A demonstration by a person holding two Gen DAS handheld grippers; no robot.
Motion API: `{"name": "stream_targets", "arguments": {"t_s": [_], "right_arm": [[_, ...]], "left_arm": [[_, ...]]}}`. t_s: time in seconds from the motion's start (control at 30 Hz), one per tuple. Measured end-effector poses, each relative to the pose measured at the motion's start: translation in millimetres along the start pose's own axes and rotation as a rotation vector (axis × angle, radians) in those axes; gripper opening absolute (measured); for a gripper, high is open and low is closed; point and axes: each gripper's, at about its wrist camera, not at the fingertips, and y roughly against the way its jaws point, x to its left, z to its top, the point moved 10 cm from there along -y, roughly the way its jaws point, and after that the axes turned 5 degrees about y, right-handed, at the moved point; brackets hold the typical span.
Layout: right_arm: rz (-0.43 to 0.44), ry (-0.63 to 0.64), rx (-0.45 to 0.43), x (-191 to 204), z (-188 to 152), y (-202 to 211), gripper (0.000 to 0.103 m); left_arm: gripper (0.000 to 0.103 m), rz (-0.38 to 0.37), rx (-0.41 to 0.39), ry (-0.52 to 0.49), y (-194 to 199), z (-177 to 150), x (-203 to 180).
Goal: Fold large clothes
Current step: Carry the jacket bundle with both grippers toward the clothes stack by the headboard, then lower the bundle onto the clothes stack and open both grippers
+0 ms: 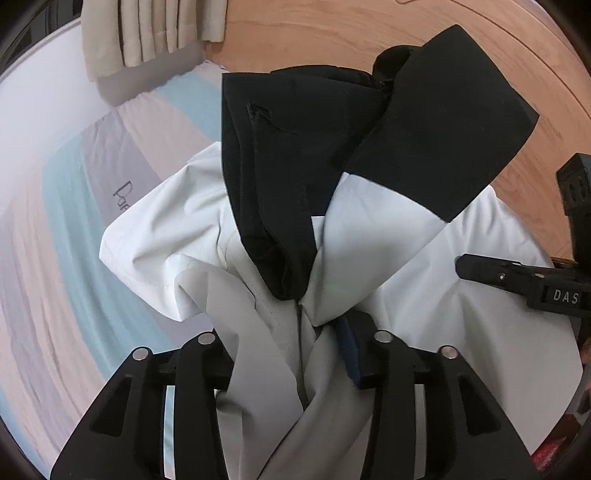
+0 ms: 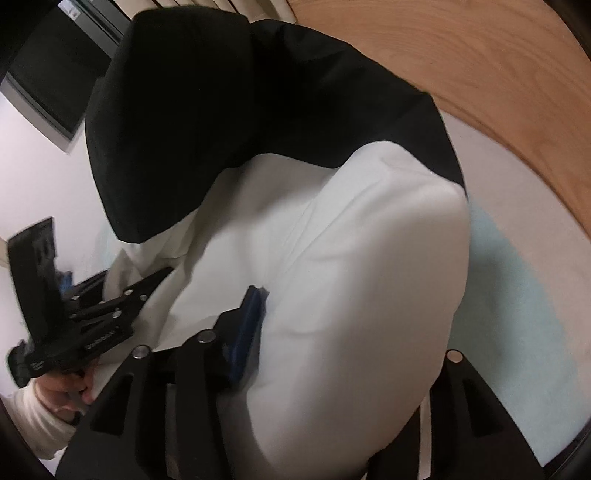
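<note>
A large black and white jacket (image 1: 373,206) hangs bunched over a bed. My left gripper (image 1: 295,354) is shut on a gathered fold of its white fabric, which spills down between the fingers. The black upper part and a black-cuffed sleeve (image 1: 450,125) hang beyond it. My right gripper (image 2: 317,332) is shut on white fabric of the same jacket (image 2: 332,258); its right finger is hidden under the cloth. The right gripper also shows at the right edge of the left wrist view (image 1: 517,280). The left gripper shows at the left of the right wrist view (image 2: 110,314).
A bed sheet (image 1: 66,229) with pastel blue, pink and grey stripes lies below on the left. A wooden floor (image 1: 332,33) shows beyond. Beige curtains (image 1: 147,33) hang at the far left. A dark window (image 2: 48,81) sits on the white wall.
</note>
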Motion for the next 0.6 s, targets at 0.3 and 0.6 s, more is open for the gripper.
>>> {"name": "stream_targets", "arguments": {"t_s": [0.3,0.6], "right_arm": [[-0.18,-0.028,-0.023,9.4,3.0,18.1,0.076],[-0.322,-0.052,-0.113,8.3,-1.7,62.3,0.095]], "left_arm": [[0.085,0.057,-0.066,0.026,33.5,-0.9,23.4],[0.094,0.127,-0.11,0.017,71.4,-12.2,31.7]]}}
